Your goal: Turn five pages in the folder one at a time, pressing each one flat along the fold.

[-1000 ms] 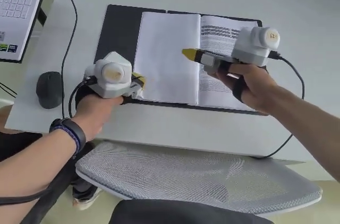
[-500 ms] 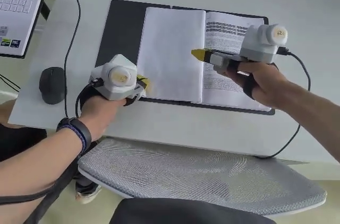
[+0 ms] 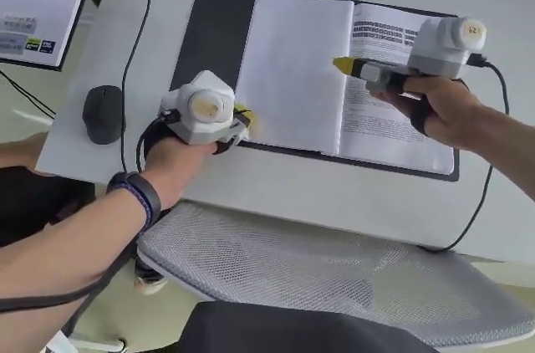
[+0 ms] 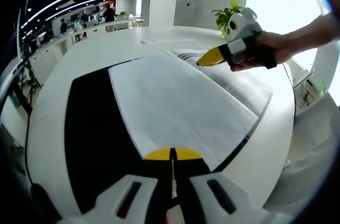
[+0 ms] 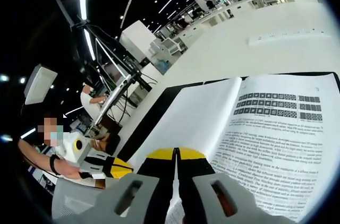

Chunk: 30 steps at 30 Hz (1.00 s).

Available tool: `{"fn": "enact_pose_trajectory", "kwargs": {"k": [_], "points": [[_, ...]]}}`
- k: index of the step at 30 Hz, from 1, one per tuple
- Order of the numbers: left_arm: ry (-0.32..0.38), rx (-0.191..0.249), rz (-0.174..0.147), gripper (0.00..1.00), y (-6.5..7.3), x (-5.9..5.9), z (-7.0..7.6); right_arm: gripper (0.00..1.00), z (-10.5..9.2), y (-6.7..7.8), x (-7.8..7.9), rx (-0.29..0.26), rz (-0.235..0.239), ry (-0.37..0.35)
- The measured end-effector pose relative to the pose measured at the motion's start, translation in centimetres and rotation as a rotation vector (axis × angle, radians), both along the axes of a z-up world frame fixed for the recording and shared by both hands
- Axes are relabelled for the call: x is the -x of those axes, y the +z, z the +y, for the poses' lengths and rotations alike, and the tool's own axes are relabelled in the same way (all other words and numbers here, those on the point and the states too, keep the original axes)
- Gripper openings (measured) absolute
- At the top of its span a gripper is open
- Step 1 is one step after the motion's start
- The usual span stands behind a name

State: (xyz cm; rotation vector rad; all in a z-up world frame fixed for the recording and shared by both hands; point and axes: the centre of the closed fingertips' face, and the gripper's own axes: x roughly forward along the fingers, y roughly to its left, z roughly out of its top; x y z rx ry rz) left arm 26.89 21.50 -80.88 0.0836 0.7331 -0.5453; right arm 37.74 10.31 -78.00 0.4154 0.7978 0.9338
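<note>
Thin white paper is what I have to move: light, limp, quick to crease, and slick against hard jaw tips, so two sheets may lift as one. The black folder (image 3: 205, 35) lies open on the table (image 3: 276, 186) at my twelve o'clock. A blank page (image 3: 292, 69) lies left of the fold (image 3: 341, 131) and a printed page (image 3: 393, 119) lies right of it.

My left gripper (image 3: 242, 121) has its jaws closed together at the blank page's seven o'clock corner, by the lower edge. I cannot tell whether a sheet is caught between them. My right gripper (image 3: 341, 64), jaws likewise closed, sits over the fold with its tips pointing toward nine o'clock. I cannot tell whether it touches the paper.

I judge the best hold on the printed page is its free edge at three o'clock, near a corner, pinching one sheet lightly. Pressing along the fold should be gentle, since paper may tear at the binding.
</note>
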Motion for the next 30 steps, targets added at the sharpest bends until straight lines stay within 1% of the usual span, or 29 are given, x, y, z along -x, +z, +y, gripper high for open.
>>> {"fn": "enact_pose_trajectory", "kwargs": {"k": [2, 5, 7, 8, 9, 11, 13, 15, 16, 21, 24, 30], "points": [[0.006, 0.004, 0.0, 0.0, 0.0, 0.0, 0.0, 0.0, -0.1, -0.6, -0.2, 0.004, 0.008, -0.001], [0.014, 0.008, 0.003, 0.0, 0.0, 0.0, 0.0, 0.0, -0.1, -1.1, -0.6, -0.009, 0.012, 0.002], [0.014, 0.007, 0.003, 0.0, -0.2, -0.1, 0.0, 0.0, -0.6, -1.9, -1.2, -0.013, 0.017, 0.0], [0.014, 0.009, 0.003, 0.0, -0.2, -0.1, 0.1, 0.0, -0.2, -1.3, -1.1, -0.067, 0.034, -0.011], [0.014, 0.011, 0.004, 0.0, -0.2, -0.1, 0.1, 0.0, -0.3, -1.5, -1.1, -0.07, 0.039, -0.005], [0.008, 0.009, 0.002, 0.0, -0.2, -0.1, 0.0, 0.0, -0.4, -1.5, -1.0, -0.08, 0.025, 0.004], [0.005, 0.009, 0.0, 0.0, -0.2, -0.1, 0.0, 0.0, -0.4, -1.4, -1.0, -0.1, 0.025, 0.01], [0.005, 0.009, 0.0, 0.0, -0.3, -0.2, 0.1, 0.0, -0.5, -1.8, -1.4, -0.115, 0.024, 0.007], [0.004, 0.01, 0.0, 0.0, -0.3, -0.2, 0.1, 0.0, -0.5, -1.8, -1.6, -0.123, 0.026, 0.002], [-0.004, 0.006, 0.002, 0.0, -0.5, -0.4, 0.2, 0.0, -0.1, -1.8, -3.1, -0.144, 0.018, -0.01], [-0.009, 0.002, 0.0, 0.0, -0.7, -0.5, 0.2, 0.0, 0.0, -1.7, -4.3, -0.159, 0.019, -0.032], [-0.007, 0.007, 0.003, 0.0, -0.8, -0.6, 0.3, 0.0, 0.1, -1.8, -7.6, -0.163, 0.004, -0.076]]}}
